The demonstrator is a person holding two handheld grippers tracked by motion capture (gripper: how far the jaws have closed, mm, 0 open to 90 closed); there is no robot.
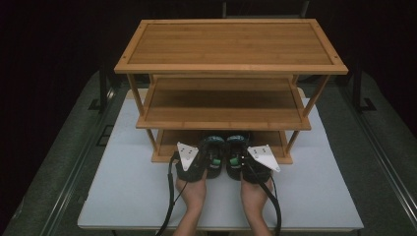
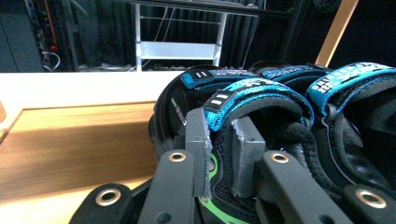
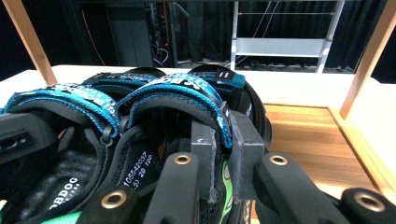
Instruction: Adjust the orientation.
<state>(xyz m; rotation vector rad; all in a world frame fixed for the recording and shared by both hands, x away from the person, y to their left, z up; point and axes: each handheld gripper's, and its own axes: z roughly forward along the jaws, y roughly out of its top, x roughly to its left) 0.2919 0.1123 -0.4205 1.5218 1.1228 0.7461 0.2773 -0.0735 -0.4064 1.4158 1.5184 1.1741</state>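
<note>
Two black sandals with blue straps, the left sandal (image 1: pixel 213 153) and the right sandal (image 1: pixel 236 152), sit side by side at the near edge of the wooden rack's (image 1: pixel 231 69) bottom shelf (image 1: pixel 268 140), toes pointing far into the rack. The left gripper (image 2: pixel 219 140) is clamped on the left sandal's heel rim; the right gripper (image 3: pixel 224 140) pinches the right sandal's likewise. Each sandal's long axis runs straight ahead of its gripper, so pushing farther in looks like the likely move. The rack stands on the white bench (image 1: pixel 123 196).

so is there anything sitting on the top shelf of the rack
No, the top shelf of the wooden rack is bare in the high view.
</note>
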